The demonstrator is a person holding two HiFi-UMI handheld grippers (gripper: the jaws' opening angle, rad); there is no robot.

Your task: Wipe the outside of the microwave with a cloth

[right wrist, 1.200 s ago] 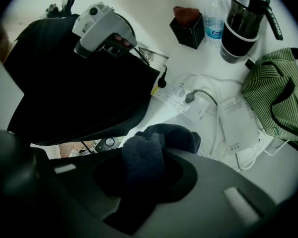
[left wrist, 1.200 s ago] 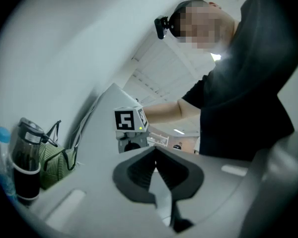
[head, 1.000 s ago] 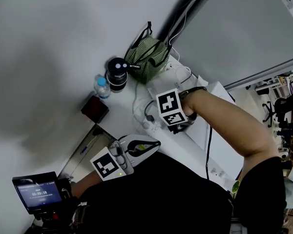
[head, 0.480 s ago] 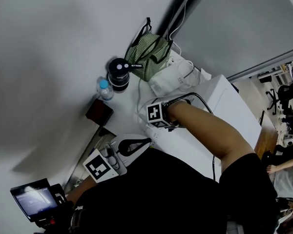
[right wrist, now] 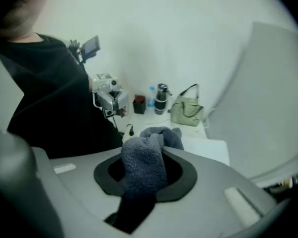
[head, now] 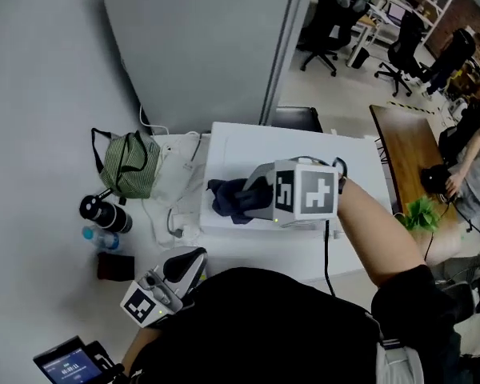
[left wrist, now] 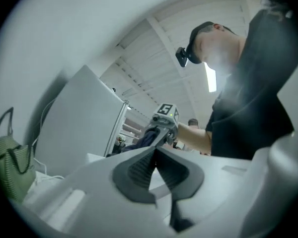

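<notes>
Striped bag stands at 9 o'clock. Left gripper, at 7 o'clock, has its jaws closed together with nothing between them. Right gripper, centre frame, is clamped on the dark blue cloth, which bunches at its 9 o'clock over the white microwave top.

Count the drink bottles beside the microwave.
2. A black flask beside the striped bag, and a clear water bottle next to the flask. More could be hidden behind the bag.
</notes>
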